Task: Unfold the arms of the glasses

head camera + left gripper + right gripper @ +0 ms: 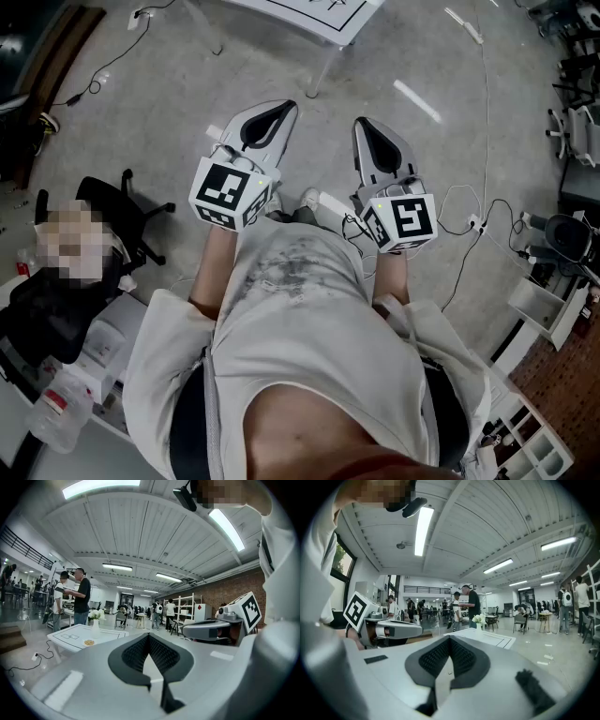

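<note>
Our white shirt (300,309) fills the bottom of the head view. Just above it, in the middle, we hold the left hand-held gripper (279,112) and the right hand-held gripper (364,127) side by side. Both have their jaws pressed together with nothing in them. Farther off, at the top edge, stands a white worktop (319,19). We cannot see the glasses anywhere.

Possibly concrete floor (141,112), white table (75,638), brick wall (234,585)

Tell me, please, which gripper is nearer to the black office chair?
Left. The left gripper is right of the chair in the head view; the right gripper lies farther right still.
</note>
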A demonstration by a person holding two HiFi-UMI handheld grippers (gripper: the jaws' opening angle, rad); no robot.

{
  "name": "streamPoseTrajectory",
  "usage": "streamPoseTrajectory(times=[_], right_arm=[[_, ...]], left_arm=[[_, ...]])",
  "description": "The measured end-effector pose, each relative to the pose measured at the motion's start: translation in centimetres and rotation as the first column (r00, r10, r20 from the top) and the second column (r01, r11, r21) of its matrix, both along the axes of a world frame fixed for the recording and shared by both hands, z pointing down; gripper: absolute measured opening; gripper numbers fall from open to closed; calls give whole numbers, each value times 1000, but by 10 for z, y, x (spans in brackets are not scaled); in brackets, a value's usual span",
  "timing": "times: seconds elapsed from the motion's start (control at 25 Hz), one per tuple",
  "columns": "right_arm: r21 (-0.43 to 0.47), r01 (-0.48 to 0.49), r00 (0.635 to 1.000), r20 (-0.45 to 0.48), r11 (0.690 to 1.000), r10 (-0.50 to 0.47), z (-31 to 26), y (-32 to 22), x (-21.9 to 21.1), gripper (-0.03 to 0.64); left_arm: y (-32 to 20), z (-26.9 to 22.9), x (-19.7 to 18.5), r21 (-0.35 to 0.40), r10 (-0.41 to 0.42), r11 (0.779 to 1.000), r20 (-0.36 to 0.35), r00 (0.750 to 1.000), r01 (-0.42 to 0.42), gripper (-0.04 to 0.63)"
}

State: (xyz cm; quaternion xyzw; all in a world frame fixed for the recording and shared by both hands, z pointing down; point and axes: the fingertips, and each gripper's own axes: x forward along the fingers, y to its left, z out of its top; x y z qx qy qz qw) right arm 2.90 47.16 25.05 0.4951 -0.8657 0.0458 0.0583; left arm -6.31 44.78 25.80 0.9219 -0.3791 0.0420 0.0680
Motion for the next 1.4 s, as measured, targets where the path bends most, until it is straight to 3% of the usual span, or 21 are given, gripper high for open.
streamPoseTrajectory(times=[0.96, 1.4], right_arm=[[55, 81, 997, 11, 995, -81, -5, -11, 33, 17], [25, 76, 997, 10, 997, -76, 4, -58, 20, 17]], left_arm=[[0, -7, 41, 26, -66, 997, 0, 998, 66, 9], [-44, 3, 30, 2, -59, 998, 8, 998, 59, 9]])
